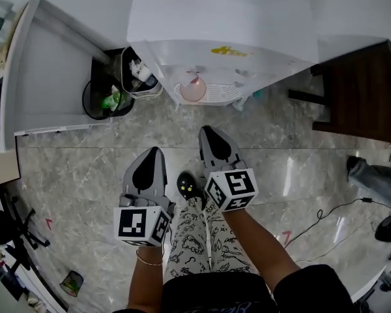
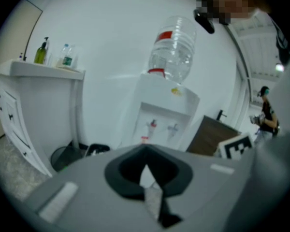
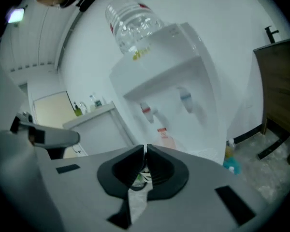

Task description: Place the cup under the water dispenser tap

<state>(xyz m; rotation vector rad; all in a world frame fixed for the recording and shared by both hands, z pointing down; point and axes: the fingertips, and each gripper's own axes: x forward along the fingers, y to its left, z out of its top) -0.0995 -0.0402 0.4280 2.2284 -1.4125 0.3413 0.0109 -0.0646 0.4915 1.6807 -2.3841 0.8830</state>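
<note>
A pale pink cup (image 1: 193, 89) stands upright on the white drip tray (image 1: 218, 96) of the water dispenser (image 1: 221, 31). In the right gripper view the cup (image 3: 166, 139) sits below the taps, nearer the red tap (image 3: 147, 111) than the blue tap (image 3: 186, 99). My right gripper (image 1: 206, 130) hangs over the floor, short of the tray and apart from the cup, shut with nothing in it (image 3: 145, 148). My left gripper (image 1: 155, 150) is further back and to the left, also shut and empty (image 2: 145, 151). A small part of the cup (image 2: 144, 140) shows above its jaws.
Left of the dispenser stand a black bin (image 1: 104, 100) and a second bin with rubbish (image 1: 140, 77), beside a white cabinet (image 1: 52, 70). A dark wooden table (image 1: 365, 90) is at the right. A blue-green bottle (image 3: 230, 161) stands on the floor by the dispenser. A cable (image 1: 326, 214) trails over the marble floor.
</note>
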